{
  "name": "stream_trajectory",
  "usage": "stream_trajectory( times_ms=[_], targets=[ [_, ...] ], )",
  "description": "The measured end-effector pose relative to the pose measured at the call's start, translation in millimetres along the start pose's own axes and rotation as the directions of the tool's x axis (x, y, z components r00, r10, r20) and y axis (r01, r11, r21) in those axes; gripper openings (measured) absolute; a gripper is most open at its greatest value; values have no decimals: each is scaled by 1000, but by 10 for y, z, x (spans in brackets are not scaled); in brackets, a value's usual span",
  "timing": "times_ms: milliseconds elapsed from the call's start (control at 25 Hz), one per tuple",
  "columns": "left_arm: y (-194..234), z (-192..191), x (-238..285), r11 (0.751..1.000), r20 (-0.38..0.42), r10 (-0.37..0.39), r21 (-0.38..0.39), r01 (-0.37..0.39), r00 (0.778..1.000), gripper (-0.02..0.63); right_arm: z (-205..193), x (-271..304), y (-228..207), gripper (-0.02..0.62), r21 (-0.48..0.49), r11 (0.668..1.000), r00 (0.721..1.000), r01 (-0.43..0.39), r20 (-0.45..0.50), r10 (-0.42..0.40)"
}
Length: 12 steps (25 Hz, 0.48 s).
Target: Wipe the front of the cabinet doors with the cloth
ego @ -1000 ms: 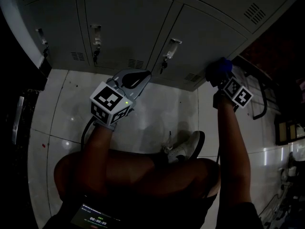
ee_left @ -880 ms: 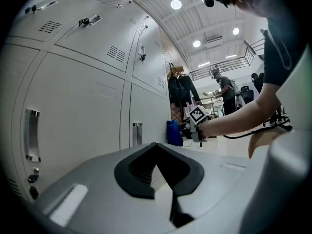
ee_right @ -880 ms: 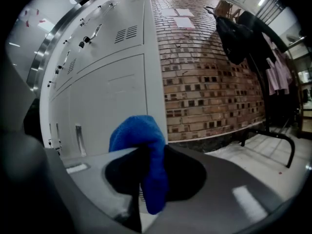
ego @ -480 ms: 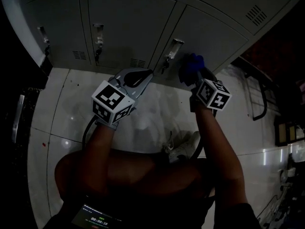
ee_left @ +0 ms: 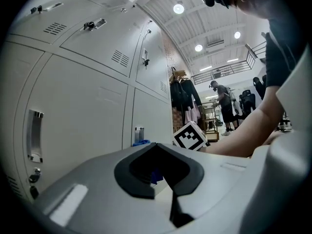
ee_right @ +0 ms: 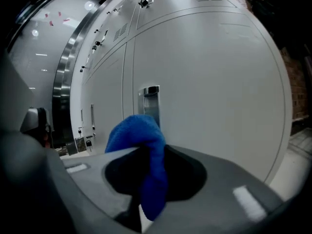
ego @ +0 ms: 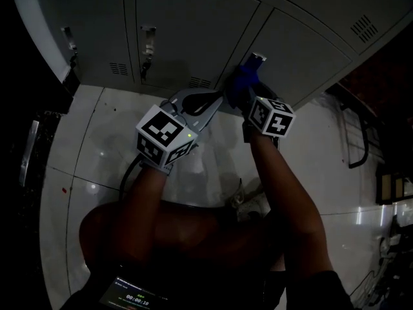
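Blue microfibre cloth (ee_right: 141,140) is pinched in the right gripper (ego: 246,92). Its jaws are closed hard on the folds, and a bunched wad pokes out ahead of them. In the head view that gripper has swept over the last second from the 3 o'clock end of the grey metal cabinet door (ego: 303,57) across to its 9 o'clock edge. The cloth now sits right at the silver recessed latch handle (ee_right: 150,97), seemingly pressed to the metal. This looks like one pass along the low strip of the door. The rest of its face and the neighbouring grey doors (ego: 187,24) at 11 o'clock still look unwiped.

The left gripper (ego: 205,99) hangs just beside the cloth at its 8 o'clock. Its jaws are brought together on nothing, and it is clear of the cabinet front.

The latch handle is the likely snag, since the wad must go over or round it to carry on. More latch handles (ego: 148,36) stand on the next doors at 10 o'clock. The idle gripper also crowds the path toward 9 o'clock.

Below the doors lies a glossy white tiled floor (ego: 84,141). A black metal rail (ego: 358,144) stands well off at 3 o'clock, and a small lit screen (ego: 132,296) shows at 7 o'clock near the person's legs.
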<state>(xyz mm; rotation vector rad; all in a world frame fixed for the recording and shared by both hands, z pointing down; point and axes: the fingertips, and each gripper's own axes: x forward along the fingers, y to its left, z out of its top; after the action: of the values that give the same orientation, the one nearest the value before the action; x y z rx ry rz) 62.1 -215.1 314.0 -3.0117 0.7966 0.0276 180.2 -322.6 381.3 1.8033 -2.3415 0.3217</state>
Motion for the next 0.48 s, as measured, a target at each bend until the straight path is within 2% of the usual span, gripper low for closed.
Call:
stream_trajectory(
  times_ms=[200, 480],
  targets=[
    [-11, -16, 4, 1000, -5, -2, 2, 2, 1000, 0, -2, -46, -125, 77, -70, 998, 1000, 10, -17, -11],
    [-12, -39, 4, 1000, -14, -1, 6, 1, 1000, 0, -34, -213, -480, 77, -52, 997, 998, 54, -27, -56]
  ],
)
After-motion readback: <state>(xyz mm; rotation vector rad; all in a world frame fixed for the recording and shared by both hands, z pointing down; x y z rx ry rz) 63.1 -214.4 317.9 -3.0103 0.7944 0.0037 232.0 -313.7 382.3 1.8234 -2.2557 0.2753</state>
